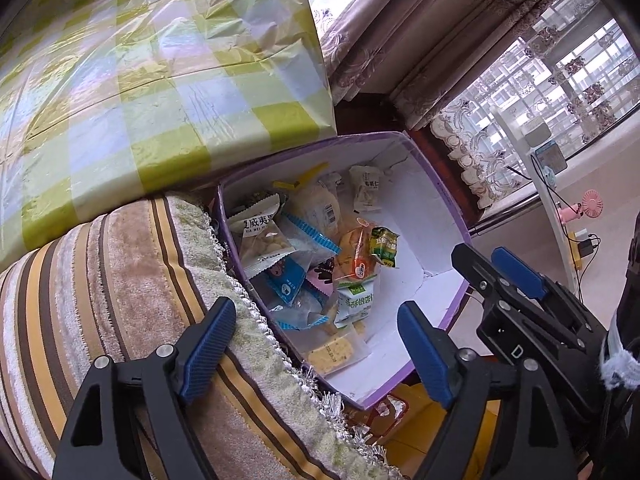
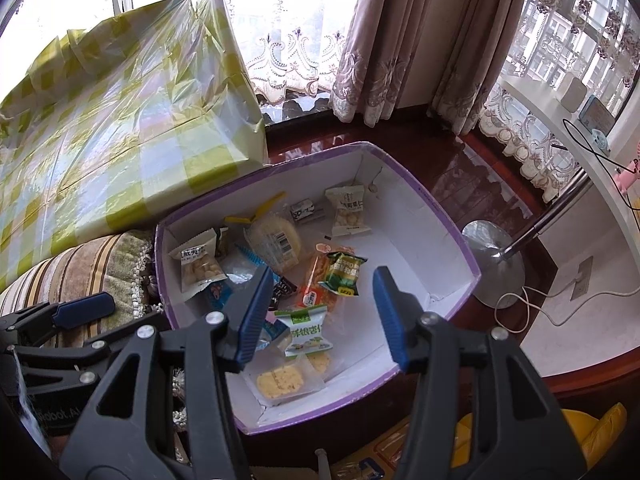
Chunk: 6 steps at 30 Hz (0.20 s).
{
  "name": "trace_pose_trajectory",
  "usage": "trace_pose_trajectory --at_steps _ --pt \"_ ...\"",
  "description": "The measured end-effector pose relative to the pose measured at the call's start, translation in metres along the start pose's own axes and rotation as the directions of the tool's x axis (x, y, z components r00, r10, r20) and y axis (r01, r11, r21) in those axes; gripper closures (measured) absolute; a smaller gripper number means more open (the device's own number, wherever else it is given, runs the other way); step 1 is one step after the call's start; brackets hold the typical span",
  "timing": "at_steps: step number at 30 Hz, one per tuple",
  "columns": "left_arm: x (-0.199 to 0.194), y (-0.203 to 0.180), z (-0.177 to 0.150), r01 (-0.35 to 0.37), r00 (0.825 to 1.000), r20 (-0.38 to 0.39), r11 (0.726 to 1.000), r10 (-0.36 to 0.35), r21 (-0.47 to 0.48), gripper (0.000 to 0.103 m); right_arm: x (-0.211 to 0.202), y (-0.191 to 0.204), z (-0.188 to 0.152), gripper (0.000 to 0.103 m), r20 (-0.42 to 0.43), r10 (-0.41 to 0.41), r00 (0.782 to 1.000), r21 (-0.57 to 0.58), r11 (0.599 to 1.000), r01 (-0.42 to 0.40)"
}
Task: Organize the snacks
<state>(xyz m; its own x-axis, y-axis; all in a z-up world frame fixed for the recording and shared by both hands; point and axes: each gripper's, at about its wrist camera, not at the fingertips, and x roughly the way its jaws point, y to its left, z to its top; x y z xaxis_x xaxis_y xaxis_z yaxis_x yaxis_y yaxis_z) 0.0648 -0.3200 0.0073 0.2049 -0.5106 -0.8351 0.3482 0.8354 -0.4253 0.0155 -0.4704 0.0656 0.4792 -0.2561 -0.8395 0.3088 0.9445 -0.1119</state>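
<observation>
Both grippers, left [image 1: 316,340] and right [image 2: 322,316], hovered with fingers spread and empty over the snack-filled purple box [image 2: 424,196].

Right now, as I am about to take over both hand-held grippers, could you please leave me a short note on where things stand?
Left hand-held gripper: open, empty, above the box's near left edge by the striped cushion.
Right hand-held gripper: open, empty, above the box.
Snacks: all visible packets lie loose in the purple-rimmed box, among them a green nut packet, an orange packet and a yellow biscuit.
Done: snacks are in the box.
Left: the checked table shows no snacks; check out-of-view spots.
</observation>
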Motion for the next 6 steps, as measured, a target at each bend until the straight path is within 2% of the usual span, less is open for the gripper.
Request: trace_pose_trajectory --at_steps 6 --pt "0.0003 -0.0013 -0.0004 0.006 1.000 0.000 1.000 -0.006 0.024 0.016 0.0001 0.0001 -0.0002 0.048 0.000 0.000 1.000 0.002 1.000 0.000"
